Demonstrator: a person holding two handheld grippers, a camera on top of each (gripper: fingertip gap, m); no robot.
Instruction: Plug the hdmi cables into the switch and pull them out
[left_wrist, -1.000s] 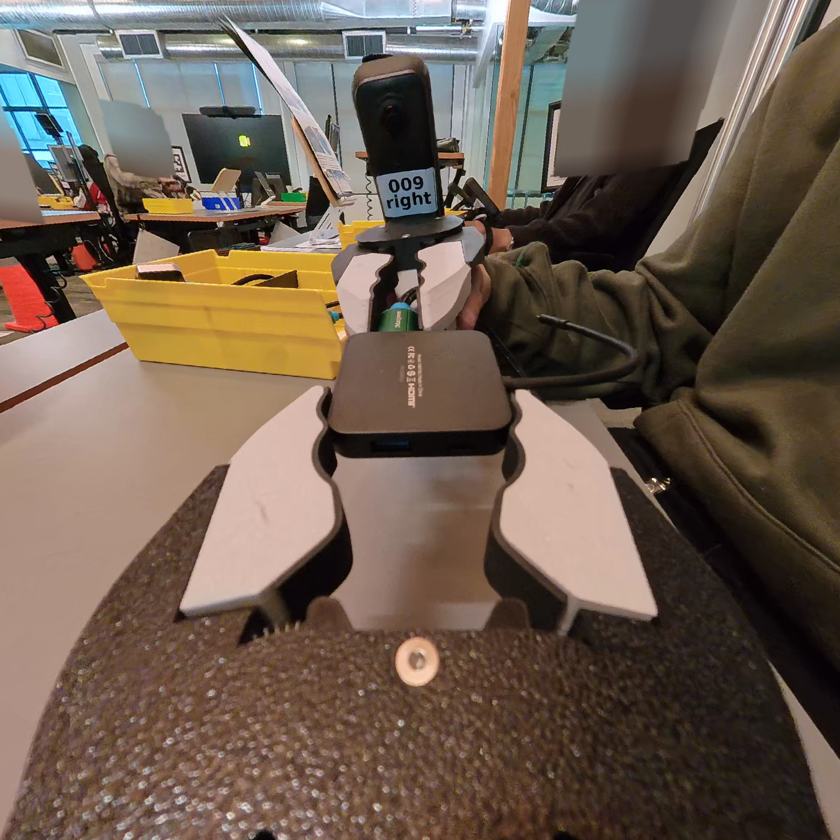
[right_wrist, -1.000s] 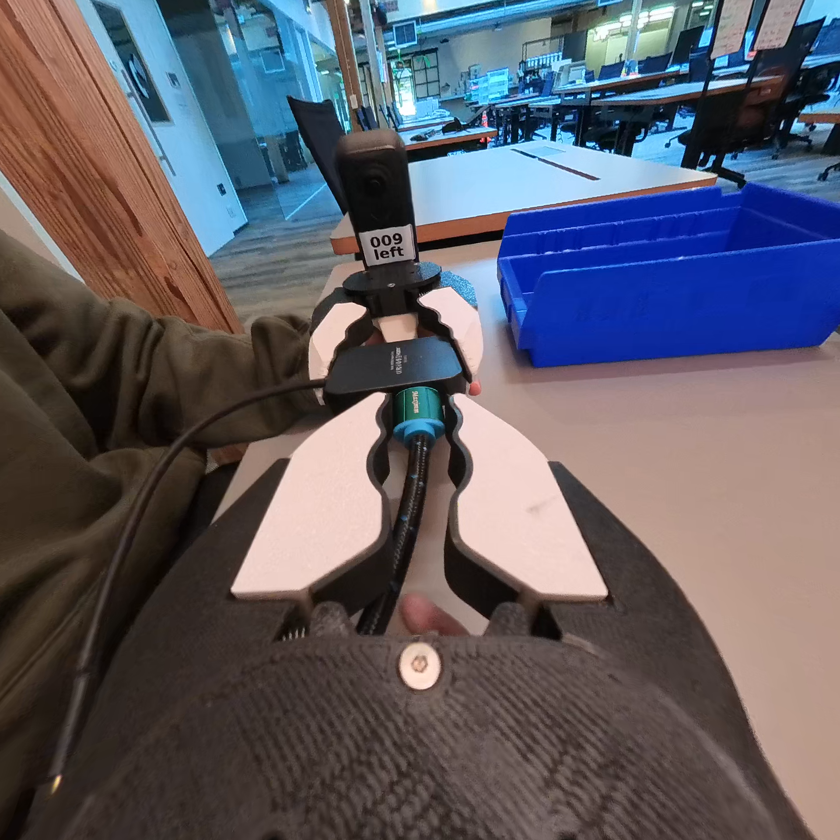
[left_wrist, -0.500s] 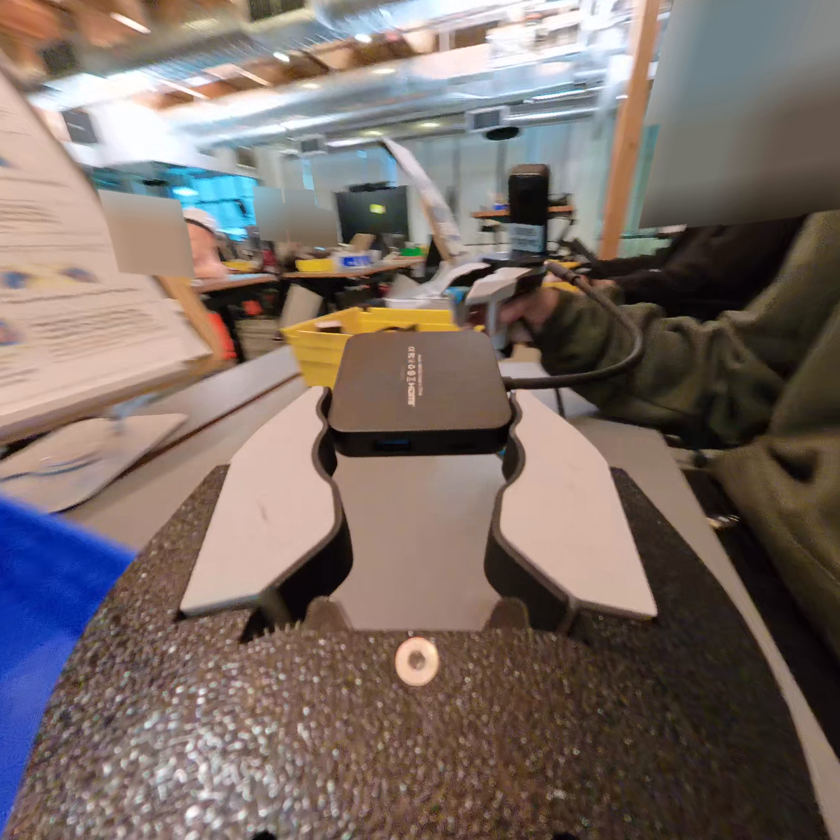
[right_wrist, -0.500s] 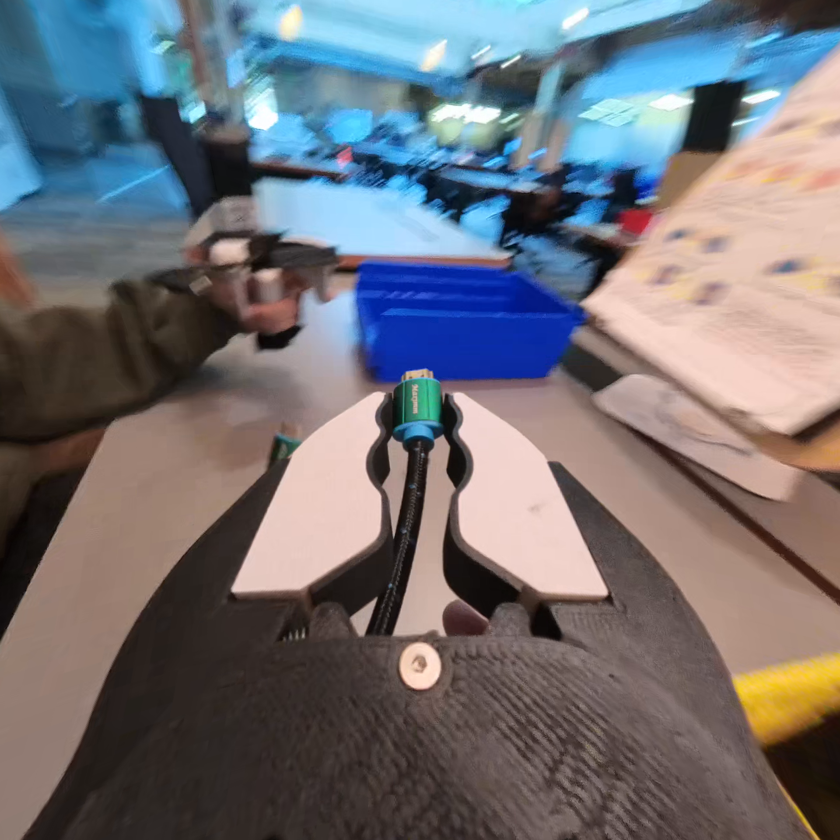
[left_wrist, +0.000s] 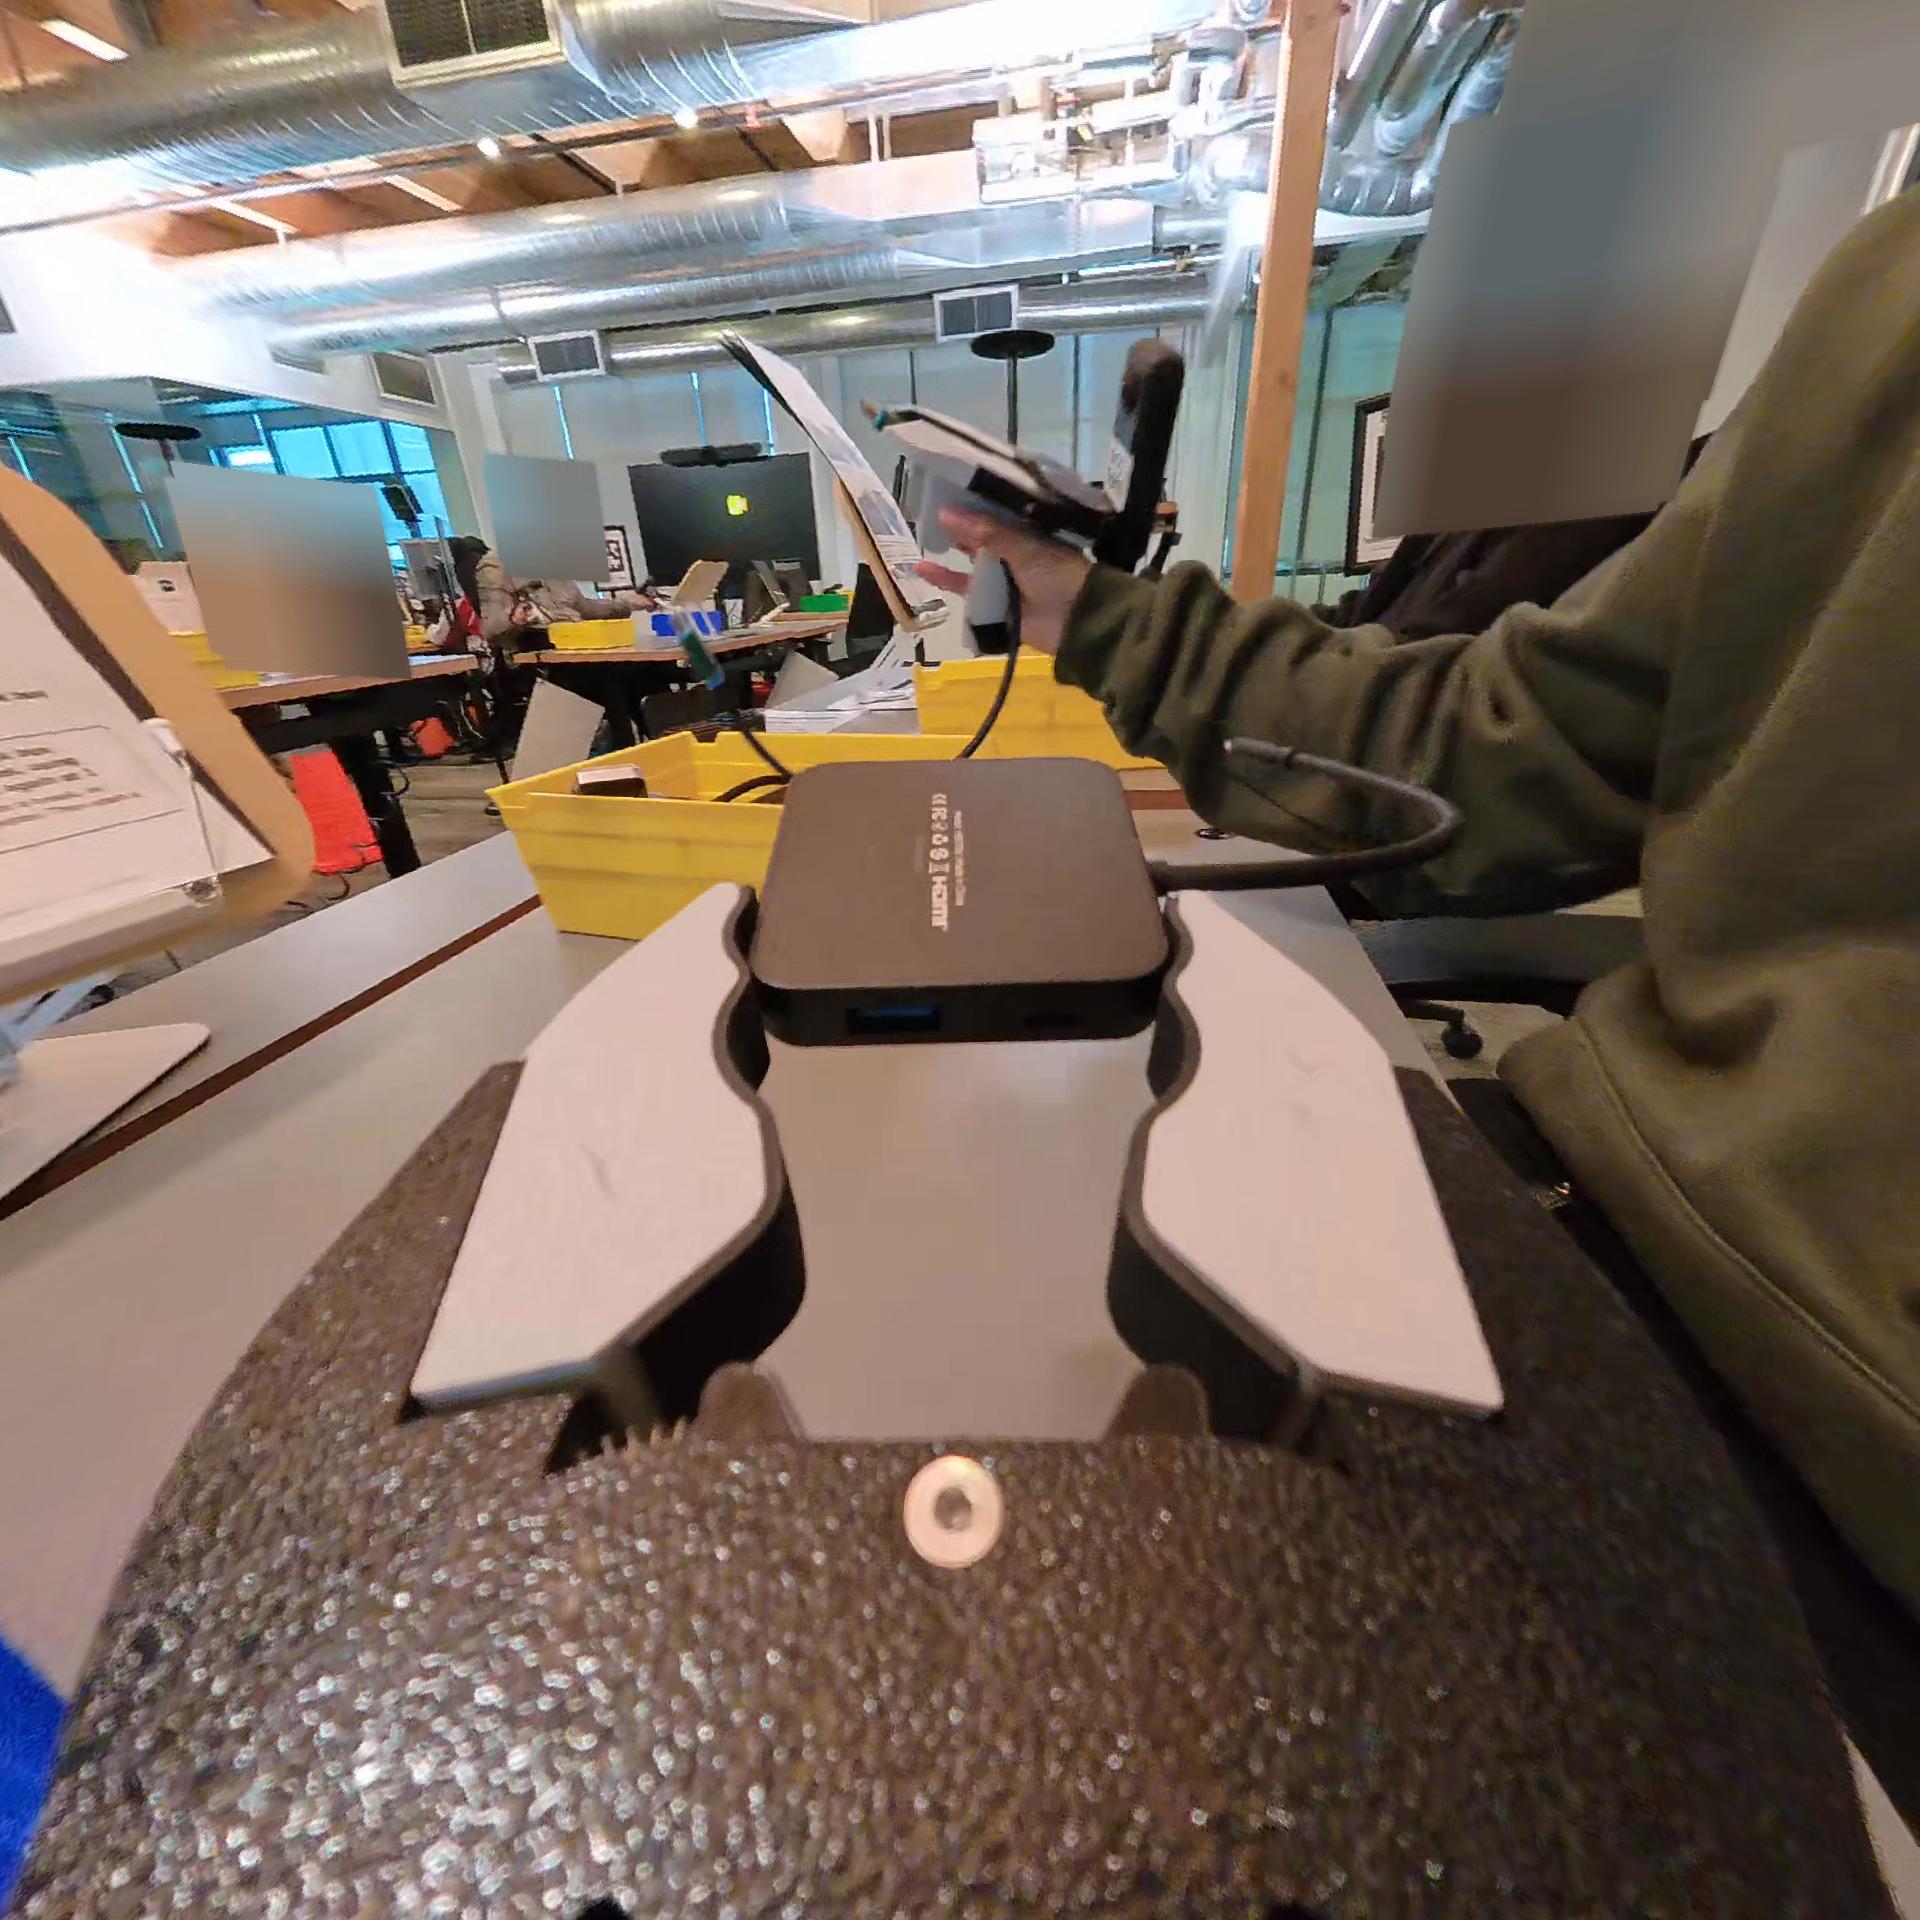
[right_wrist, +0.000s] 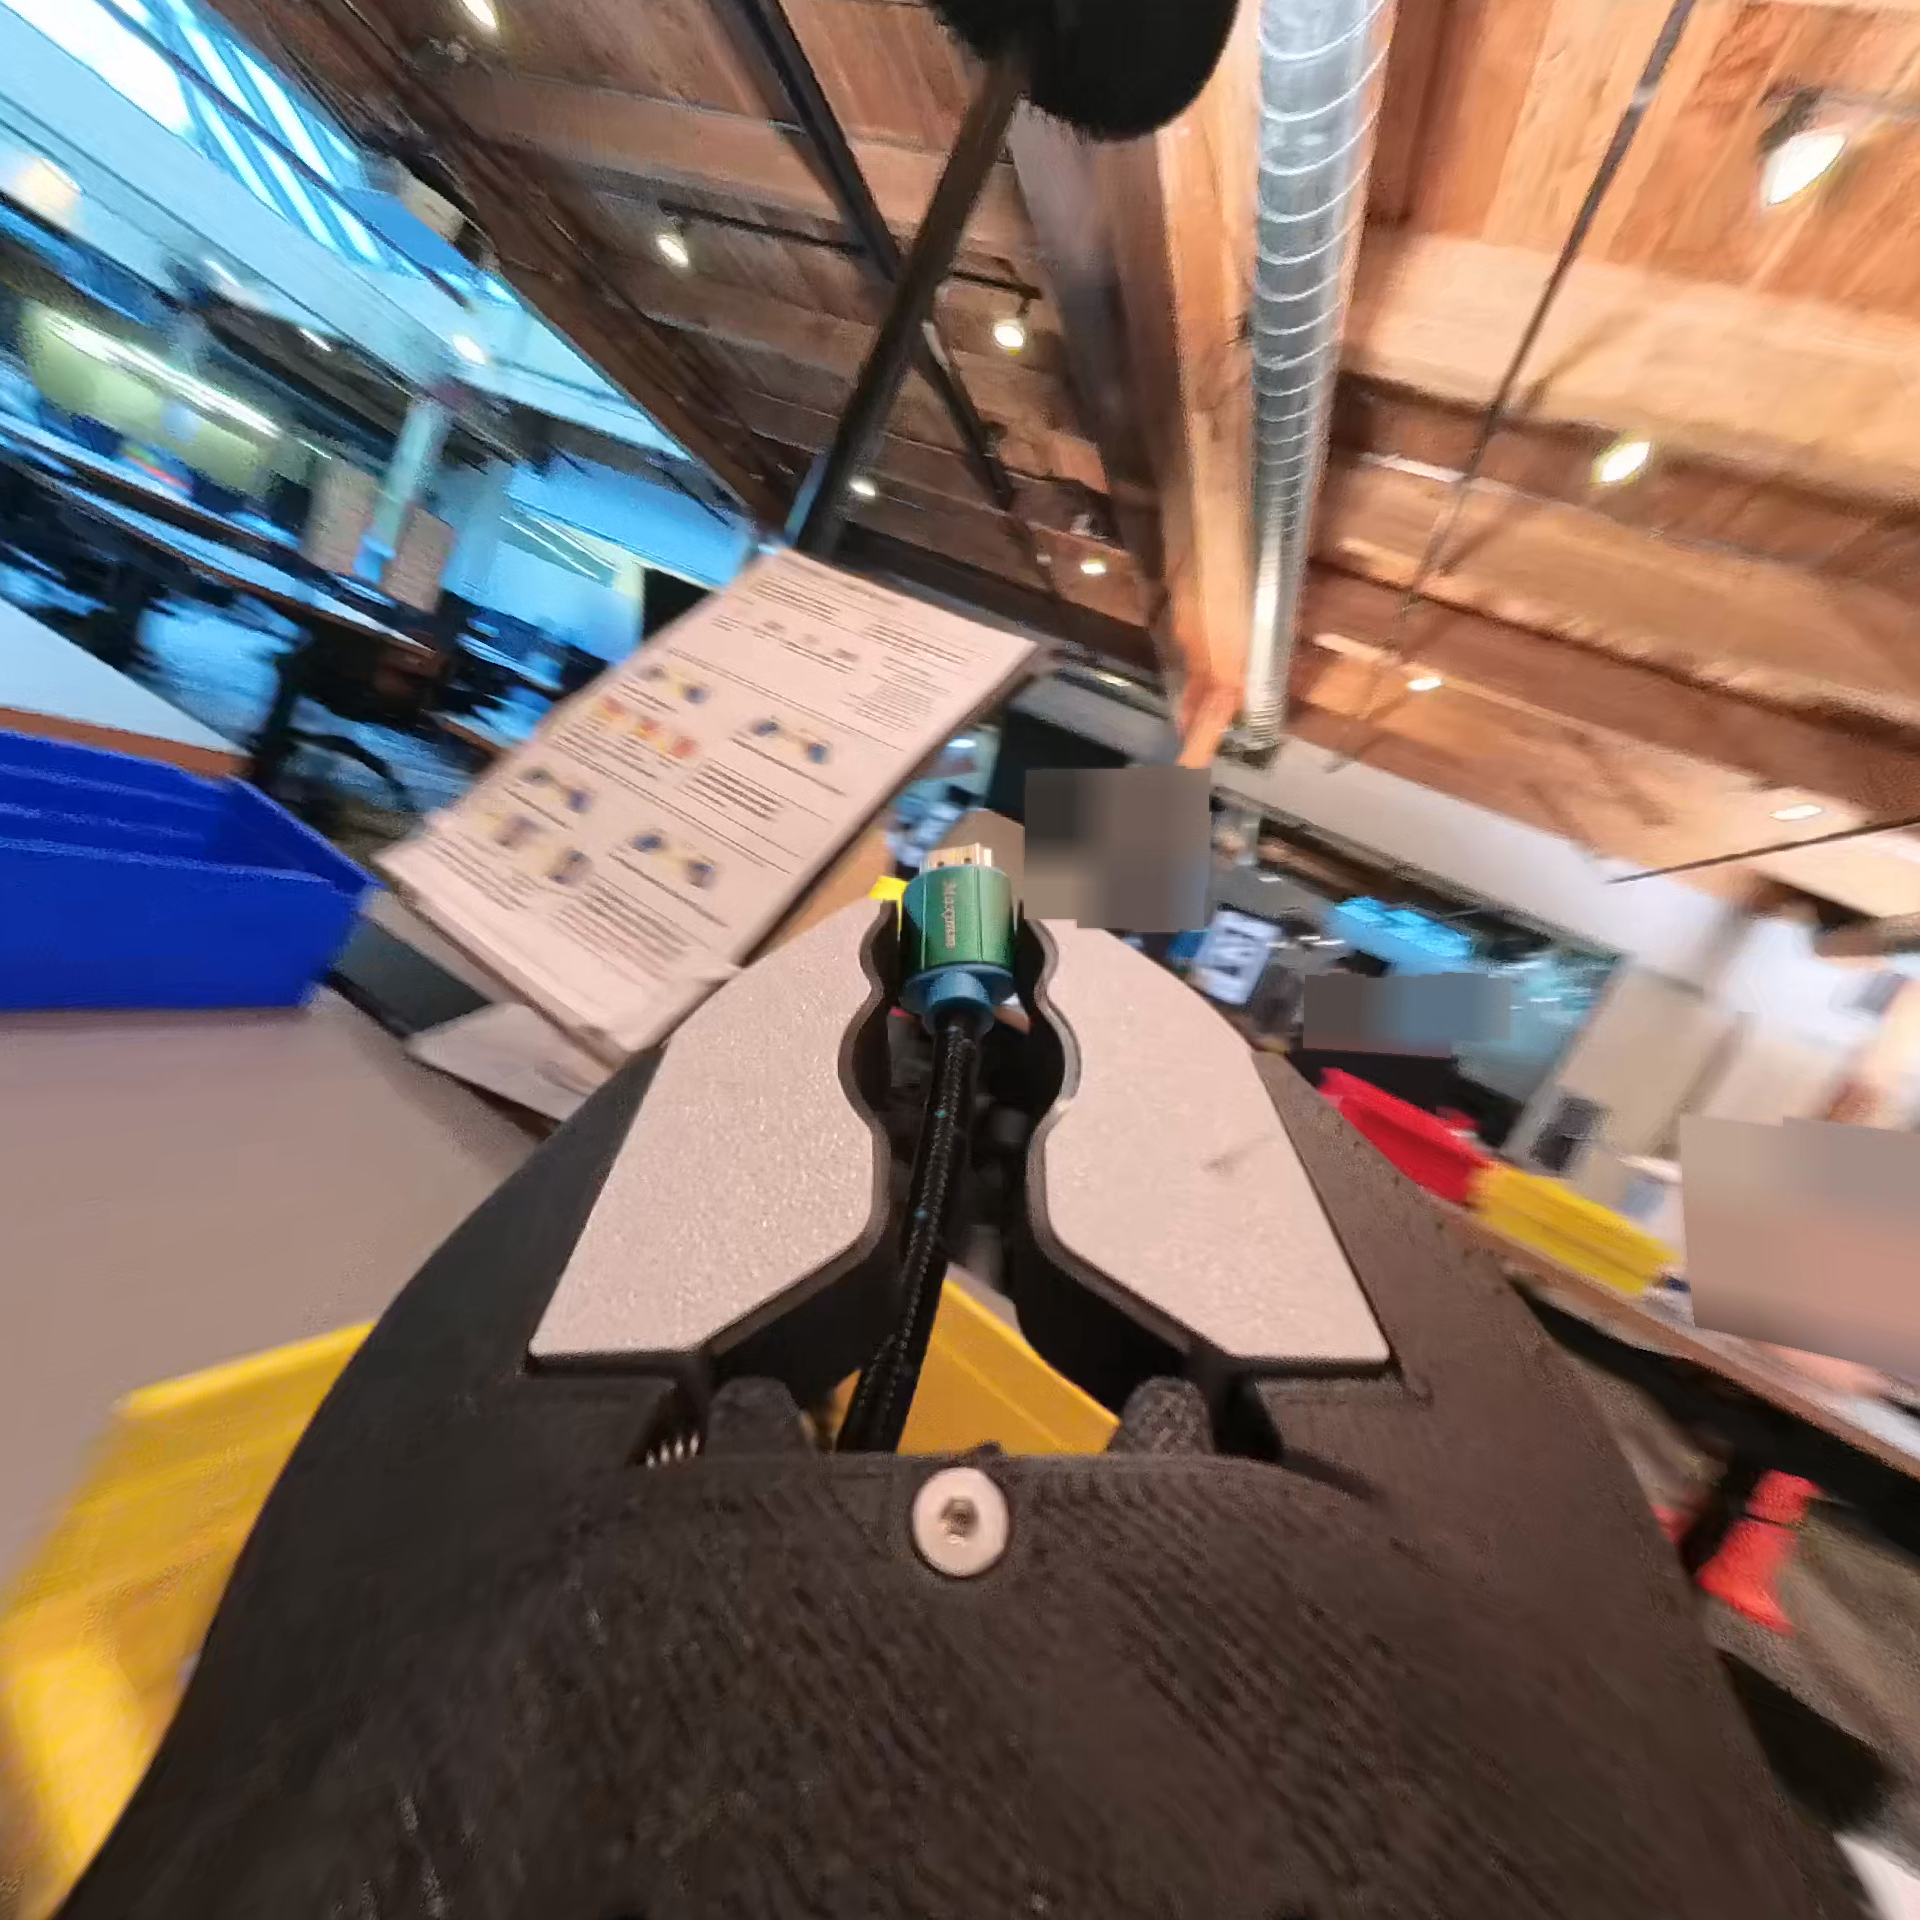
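My left gripper (left_wrist: 956, 925) is shut on the black switch box (left_wrist: 951, 873) and holds it level above the grey table; the box's own black lead (left_wrist: 1340, 821) curves off to the right. My right gripper (right_wrist: 956, 935) is shut on the green HDMI plug (right_wrist: 954, 920), whose black braided cable (right_wrist: 925, 1195) runs back between the fingers. The plug is free of the switch and points up and away. In the left wrist view the right gripper (left_wrist: 935, 431) is raised high behind the switch, with the cable (left_wrist: 992, 686) hanging from it. A second green plug (left_wrist: 704, 660) dangles over the yellow bin.
A yellow bin (left_wrist: 644, 842) stands behind the switch and shows below my right gripper (right_wrist: 997, 1382). A blue bin (right_wrist: 156, 894) sits at the left. A slanted instruction sheet on a stand (right_wrist: 707, 790) stands ahead. The person's olive sleeve (left_wrist: 1558, 727) fills the right side.
The plug has come out of the switch. My right gripper has swung away from it and risen, tilting upward over the yellow bin. My left gripper has kept hold of the switch.
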